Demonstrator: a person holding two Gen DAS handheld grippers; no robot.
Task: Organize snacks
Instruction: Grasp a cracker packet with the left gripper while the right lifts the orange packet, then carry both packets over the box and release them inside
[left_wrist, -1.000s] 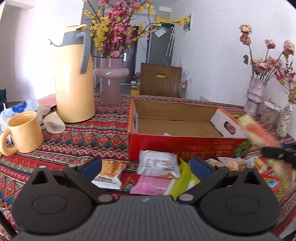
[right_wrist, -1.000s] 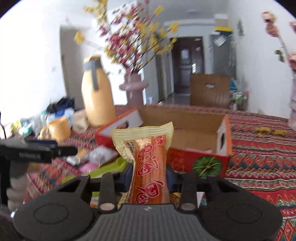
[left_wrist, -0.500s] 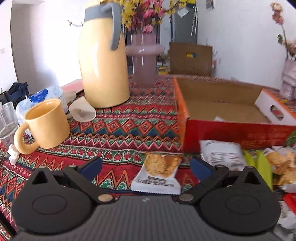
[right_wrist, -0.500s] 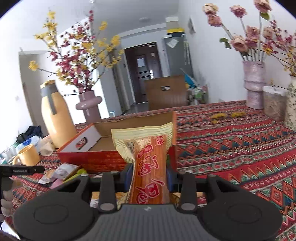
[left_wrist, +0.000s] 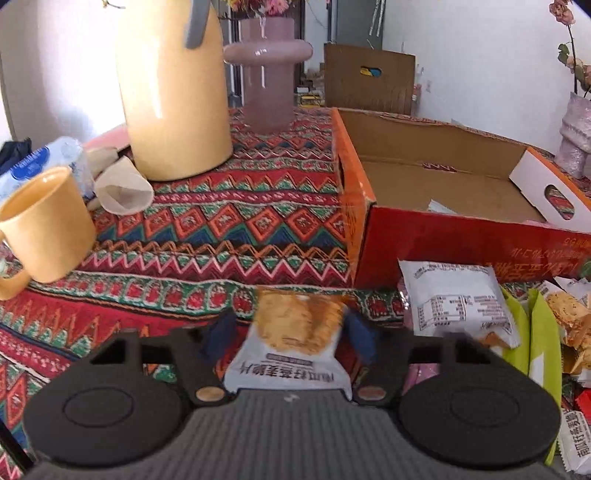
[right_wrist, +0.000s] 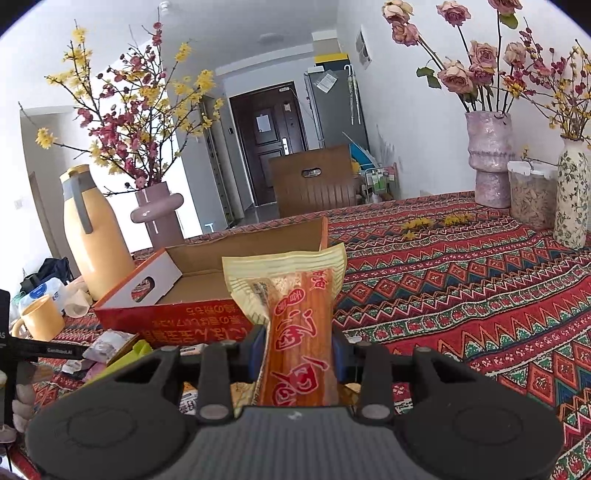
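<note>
- Left wrist view: left gripper (left_wrist: 291, 330) low over patterned tablecloth (left_wrist: 229, 229), pointing down at an angle.
- Jaws have just been closing; cracker packet (left_wrist: 295, 343) sits between the blue pads (left_wrist: 360, 338). Pads are at the packet's sides and look to be pressing it, but frame is blurred there – contact not certain.
- Packet: white lower half w/ dark print, cracker photo on top half; lies on cloth just in front of the box's near left corner.
- Cardboard box (left_wrist: 461, 240), red outside, orange rim, brown inside, open top. Mostly bare floor; edge of a white wrapper peeks over near wall.
- More snacks in a heap against box's front wall, right of gripper: white packet (left_wrist: 456, 301) w/ nutrition table, lime-green packet (left_wrist: 535, 339), others partly hidden.
- Left side: yellow mug (left_wrist: 44, 225), paper cup (left_wrist: 123, 190) on its side, tall yellow jug (left_wrist: 173, 92), pink vase (left_wrist: 267, 74) behind.

- Right wrist view: right gripper (right_wrist: 297, 352) clamped on a long sausage snack (right_wrist: 299, 328), orange w/ red characters, pale yellow sealed top. Held up off the table, standing upright between pads.
- Box lies beyond and to the left of the snack; snack not over it, more by its right end.
- Far right on table: vase w/ dried roses (right_wrist: 489, 158), clear lidded jar (right_wrist: 532, 195), floral vase (right_wrist: 572, 192).
- Left edge: other gripper's black body and fingers of a hand (right_wrist: 22, 398), partly cut off.
</note>
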